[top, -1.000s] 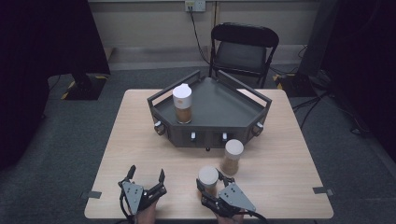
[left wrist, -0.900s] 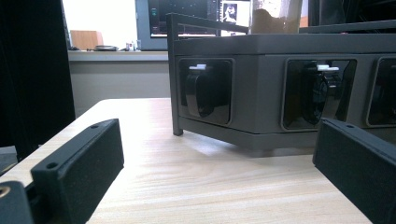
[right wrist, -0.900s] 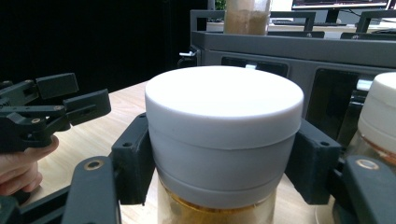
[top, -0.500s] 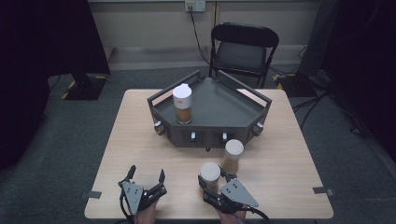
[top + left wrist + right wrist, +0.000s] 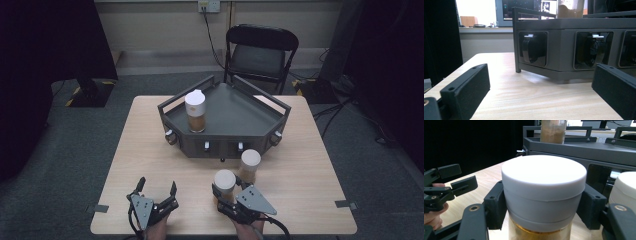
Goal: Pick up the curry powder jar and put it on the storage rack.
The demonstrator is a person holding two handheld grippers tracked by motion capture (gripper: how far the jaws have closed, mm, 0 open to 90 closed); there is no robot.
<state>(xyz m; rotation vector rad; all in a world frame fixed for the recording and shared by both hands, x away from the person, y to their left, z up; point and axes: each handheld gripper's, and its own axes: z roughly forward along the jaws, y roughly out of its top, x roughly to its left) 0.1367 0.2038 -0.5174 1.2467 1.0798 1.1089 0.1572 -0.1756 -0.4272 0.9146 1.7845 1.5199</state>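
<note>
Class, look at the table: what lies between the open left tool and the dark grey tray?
Nothing: in the left gripper view, bare light wooden tabletop stretches from the left tool to the dark grey tray.

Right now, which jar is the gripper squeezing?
The nearest jar, by the table's front edge. The right gripper is shut on it. One jar stands free beside it, and another jar sits up on the tray.

table front-left [image 5: 150, 165]: bare, open path
right side: second jar [image 5: 249, 165] just beside held jar [image 5: 224, 183]
ahead: tray [image 5: 220, 147] blocks
</note>
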